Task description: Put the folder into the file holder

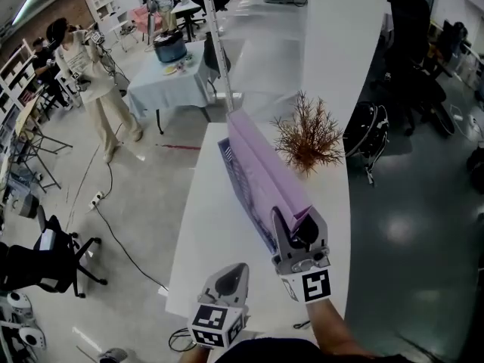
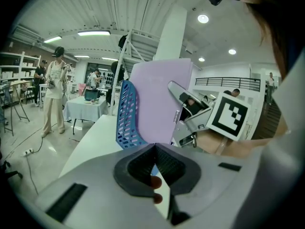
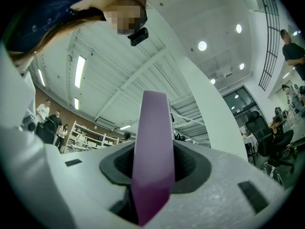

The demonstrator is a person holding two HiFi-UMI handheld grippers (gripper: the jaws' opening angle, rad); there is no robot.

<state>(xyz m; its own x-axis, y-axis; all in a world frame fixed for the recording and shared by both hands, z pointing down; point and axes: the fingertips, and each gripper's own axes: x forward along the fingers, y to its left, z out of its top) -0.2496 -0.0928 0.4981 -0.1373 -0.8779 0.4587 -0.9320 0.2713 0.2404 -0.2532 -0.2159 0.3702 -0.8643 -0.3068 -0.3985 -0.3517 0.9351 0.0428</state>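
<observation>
Clamped by its near end in the right gripper (image 1: 296,221): the lavender folder (image 1: 257,153), held on edge and slanting away along the blue mesh file holder (image 1: 240,184) on the white table (image 1: 200,233). Unclear whether inside it yet. Forearm in from below, wrist tipped slightly up. Lower left, the left gripper (image 1: 229,277), jaws pressed together on nothing, angled down.

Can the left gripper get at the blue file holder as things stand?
Probably yes. The left gripper is shut and empty, with only bare table between it and the file holder. The folder, held in the right gripper, is on the holder's other side, so shouldn't block.
</observation>
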